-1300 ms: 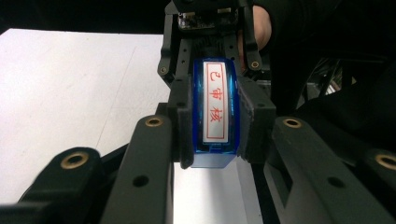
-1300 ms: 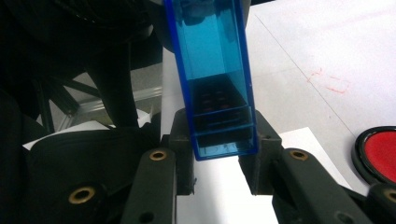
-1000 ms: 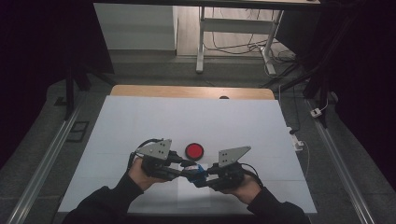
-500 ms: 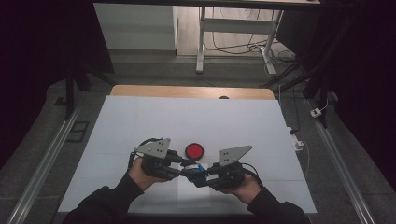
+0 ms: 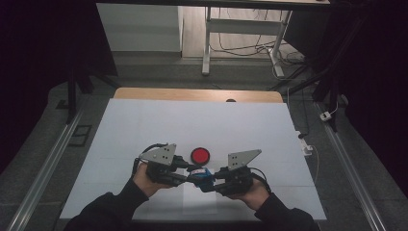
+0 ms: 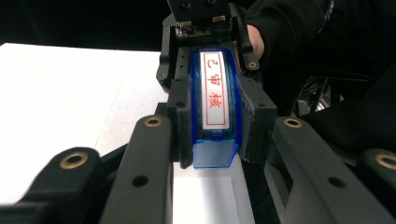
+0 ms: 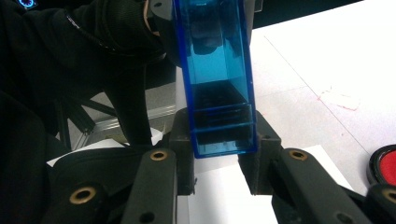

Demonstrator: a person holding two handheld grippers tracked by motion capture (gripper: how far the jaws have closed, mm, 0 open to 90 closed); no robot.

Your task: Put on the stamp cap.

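Both grippers, left gripper and right gripper, clench opposite ends of the translucent blue plastic stamp just near the round red ink pad on the white table.

Wide bare white table top to the left, right and far side of the two hands, open for passage all the way to the wooden far edge. Just beyond the grippers, one obstacle only: a red round pad lying flat, near the blue stamp and also seen at the lower right edge of the right gripper view. Between the left gripper and the right gripper no gap to pass through, the stamp bridging both pairs of jaws; near side closed off by forearms and dark sleeves.
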